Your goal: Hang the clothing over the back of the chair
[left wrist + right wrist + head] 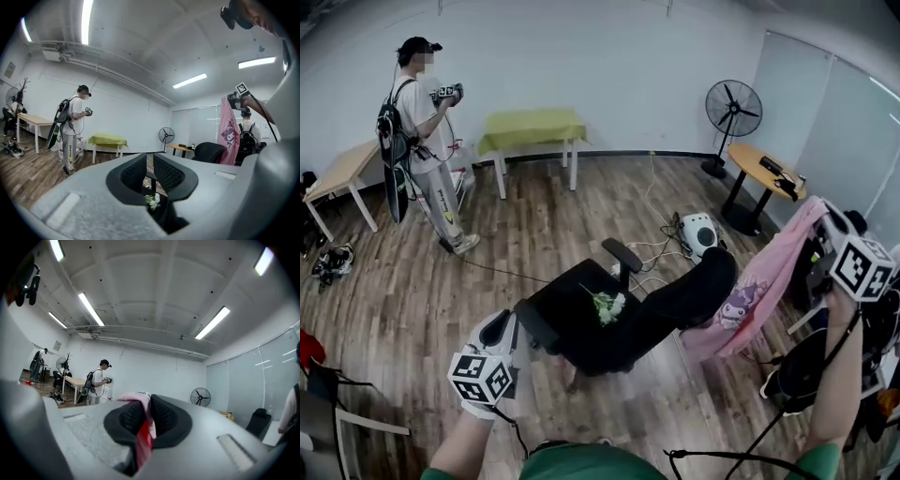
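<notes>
A black office chair [581, 328] stands mid-floor, its backrest [698, 291] leaning toward the right, with a small bunch of white flowers [607, 305] on the seat. My right gripper [827, 214] is raised at the right and shut on the top of a pink garment [759, 281], which hangs down beside the backrest. In the right gripper view the pink cloth [133, 397] is pinched between the pads of the right gripper [146, 411]. My left gripper [512, 321] is low by the chair's near armrest. Its jaws [150, 161] stand close together and hold nothing. The hanging garment [228, 131] also shows there.
A person [427, 141] stands at the back left beside a green-covered table [532, 127]. A floor fan [731, 112] and a round wooden table [764, 169] are at the back right. A white device [698, 232] with cables lies on the floor behind the chair. A wooden table [342, 173] is far left.
</notes>
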`<act>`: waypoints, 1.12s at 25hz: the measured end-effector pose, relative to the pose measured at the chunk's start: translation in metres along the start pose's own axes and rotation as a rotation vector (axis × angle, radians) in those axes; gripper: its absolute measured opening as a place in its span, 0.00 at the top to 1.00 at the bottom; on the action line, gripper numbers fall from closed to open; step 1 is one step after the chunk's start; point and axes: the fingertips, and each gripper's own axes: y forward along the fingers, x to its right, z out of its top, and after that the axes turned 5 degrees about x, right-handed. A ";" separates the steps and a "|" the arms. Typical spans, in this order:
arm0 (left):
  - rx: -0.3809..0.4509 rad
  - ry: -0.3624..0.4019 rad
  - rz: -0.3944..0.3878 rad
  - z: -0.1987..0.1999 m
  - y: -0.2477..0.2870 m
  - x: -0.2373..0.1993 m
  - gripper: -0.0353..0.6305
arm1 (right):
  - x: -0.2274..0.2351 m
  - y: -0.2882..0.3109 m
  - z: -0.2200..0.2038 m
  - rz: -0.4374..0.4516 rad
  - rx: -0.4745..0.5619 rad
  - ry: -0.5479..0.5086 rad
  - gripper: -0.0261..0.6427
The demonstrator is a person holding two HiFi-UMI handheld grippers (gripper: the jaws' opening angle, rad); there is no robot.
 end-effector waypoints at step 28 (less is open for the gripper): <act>-0.057 -0.050 0.083 -0.030 0.051 -0.125 0.87 | -0.107 0.214 -0.204 0.161 -0.387 -0.065 0.93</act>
